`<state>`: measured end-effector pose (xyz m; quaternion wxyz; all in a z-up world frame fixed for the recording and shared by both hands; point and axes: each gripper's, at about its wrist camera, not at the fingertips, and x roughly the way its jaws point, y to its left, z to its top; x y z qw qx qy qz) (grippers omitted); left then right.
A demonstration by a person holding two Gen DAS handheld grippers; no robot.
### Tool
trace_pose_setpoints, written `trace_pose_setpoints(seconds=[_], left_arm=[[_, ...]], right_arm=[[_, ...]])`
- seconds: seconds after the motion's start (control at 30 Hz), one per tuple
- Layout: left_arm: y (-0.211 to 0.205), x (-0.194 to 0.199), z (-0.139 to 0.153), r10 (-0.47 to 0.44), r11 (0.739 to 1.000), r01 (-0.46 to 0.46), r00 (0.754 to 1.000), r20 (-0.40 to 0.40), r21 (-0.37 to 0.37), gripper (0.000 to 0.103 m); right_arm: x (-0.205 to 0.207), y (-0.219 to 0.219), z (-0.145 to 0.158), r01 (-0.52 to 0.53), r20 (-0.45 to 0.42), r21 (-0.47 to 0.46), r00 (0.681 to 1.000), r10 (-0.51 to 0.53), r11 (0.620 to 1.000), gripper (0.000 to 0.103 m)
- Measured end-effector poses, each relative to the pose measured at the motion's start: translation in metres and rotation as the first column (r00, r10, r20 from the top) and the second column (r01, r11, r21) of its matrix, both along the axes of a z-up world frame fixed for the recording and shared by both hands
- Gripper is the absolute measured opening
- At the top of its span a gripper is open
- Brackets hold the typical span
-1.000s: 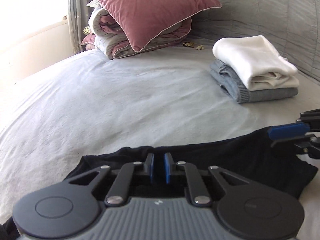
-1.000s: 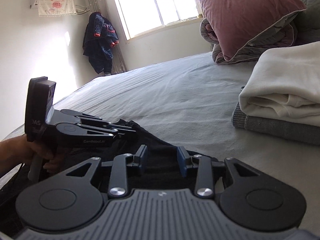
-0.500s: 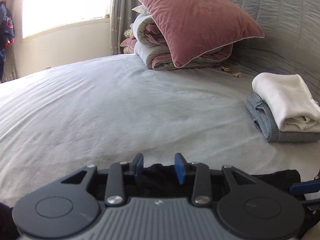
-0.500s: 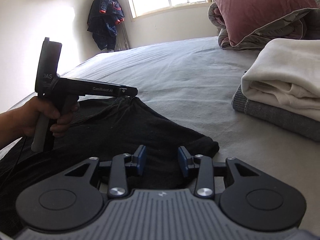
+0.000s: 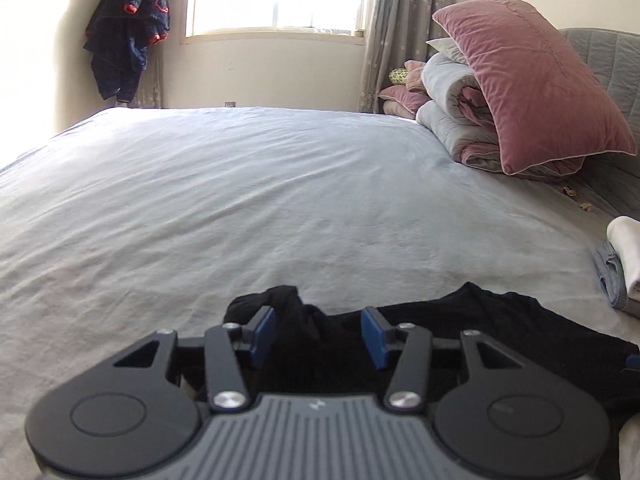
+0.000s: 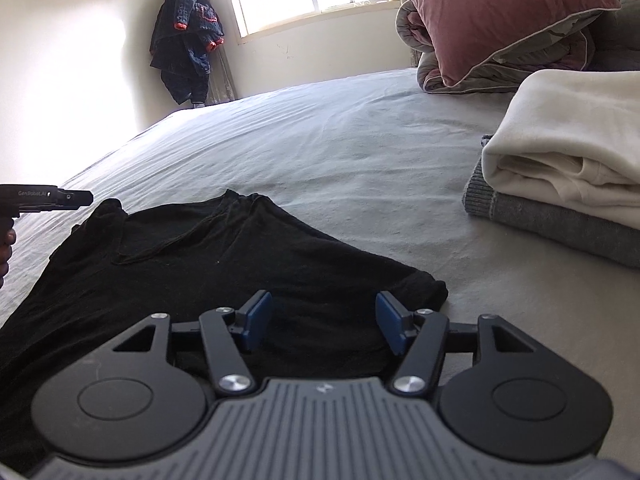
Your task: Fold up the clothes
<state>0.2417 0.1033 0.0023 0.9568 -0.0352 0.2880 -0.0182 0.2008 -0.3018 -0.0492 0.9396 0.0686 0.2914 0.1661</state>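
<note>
A black garment (image 6: 224,264) lies spread on the grey bed sheet (image 6: 360,152), one sleeve folded in over its body. My right gripper (image 6: 324,322) hovers low over the garment's near right corner. Its jaws are opening and the pads touch nothing. In the left wrist view, my left gripper (image 5: 319,334) is at the garment's (image 5: 500,320) left end. Its jaws are opening too, and a raised bump of black cloth (image 5: 288,300) stands between the fingers without being pressed. From the right wrist view, the left gripper (image 6: 80,199) shows at the left edge, held by a hand (image 6: 5,248).
A folded white top (image 6: 568,148) sits on a folded grey one (image 6: 552,220) at the right of the bed. At the head lie a pink pillow (image 5: 532,92) and a rolled duvet (image 5: 456,120). A dark jacket (image 5: 128,36) hangs beside the window.
The left gripper has let go of the black cloth, opened and swung away to the left end of the garment. The right gripper's jaws have widened in place.
</note>
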Motion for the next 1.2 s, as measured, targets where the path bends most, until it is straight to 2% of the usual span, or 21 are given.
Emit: trace_pose_setpoints(seconds=[0.13, 0.2, 0.3, 0.43, 0.47, 0.53, 0.57, 0.6, 0.67, 0.83, 1.03, 1.13, 1.2], left_arm=[[0.036, 0.000, -0.014, 0.053, 0.998, -0.054, 0.998, -0.022, -0.028, 0.049], [0.050, 0.000, -0.020, 0.073, 0.996, -0.074, 0.997, -0.027, -0.056, 0.049], [0.069, 0.000, -0.029, 0.070, 0.988, -0.077, 0.996, -0.056, -0.133, 0.048], [0.083, 0.007, -0.044, 0.012, 0.966, -0.050, 0.989, -0.149, -0.252, 0.045], [0.084, 0.007, -0.046, 0.012, 0.962, -0.051, 0.989, -0.144, -0.268, 0.041], [0.085, 0.007, -0.050, 0.003, 0.949, -0.045, 0.991, -0.135, -0.311, 0.023], [0.087, 0.007, -0.052, -0.005, 0.938, -0.043, 0.991, -0.137, -0.344, 0.006], [0.089, 0.007, -0.053, 0.004, 0.933, -0.050, 0.991, -0.131, -0.355, 0.003], [0.093, 0.007, -0.051, 0.043, 0.933, -0.078, 0.993, -0.108, -0.351, 0.003], [0.114, 0.008, -0.029, 0.155, 0.948, -0.158, 0.987, -0.030, -0.275, 0.002], [0.140, 0.006, -0.010, 0.268, 0.950, -0.246, 0.958, 0.102, -0.193, 0.003], [0.143, 0.003, -0.018, 0.332, 0.941, -0.322, 0.936, 0.115, -0.102, 0.003], [0.149, 0.009, -0.024, 0.372, 0.928, -0.368, 0.926, 0.072, -0.059, 0.003]], right_arm=[[0.004, 0.014, 0.007, 0.004, -0.030, 0.038, 1.000, -0.003, 0.999, 0.062], [0.008, 0.027, 0.013, -0.007, -0.034, 0.006, 0.999, 0.007, 1.000, 0.062], [0.015, 0.045, 0.026, -0.017, -0.033, -0.011, 0.999, 0.016, 1.000, 0.062], [0.029, 0.073, 0.044, -0.033, -0.019, 0.051, 0.999, 0.034, 0.998, 0.062], [0.033, 0.082, 0.049, -0.042, -0.014, 0.070, 0.999, 0.043, 0.997, 0.062], [0.041, 0.100, 0.057, -0.062, -0.005, 0.110, 0.998, 0.063, 0.992, 0.062], [0.045, 0.111, 0.060, -0.085, -0.007, 0.127, 0.996, 0.087, 0.988, 0.062], [0.050, 0.122, 0.062, -0.108, -0.008, 0.144, 0.994, 0.111, 0.984, 0.062], [0.058, 0.143, 0.066, -0.153, -0.010, 0.172, 0.988, 0.157, 0.973, 0.062], [0.076, 0.192, 0.065, -0.239, -0.008, 0.219, 0.969, 0.247, 0.946, 0.062], [0.097, 0.235, 0.050, -0.263, -0.017, 0.199, 0.962, 0.271, 0.944, 0.062], [0.108, 0.245, 0.044, -0.247, -0.023, 0.171, 0.967, 0.255, 0.954, 0.062], [0.114, 0.252, 0.041, -0.238, -0.020, 0.129, 0.970, 0.243, 0.963, 0.062]])
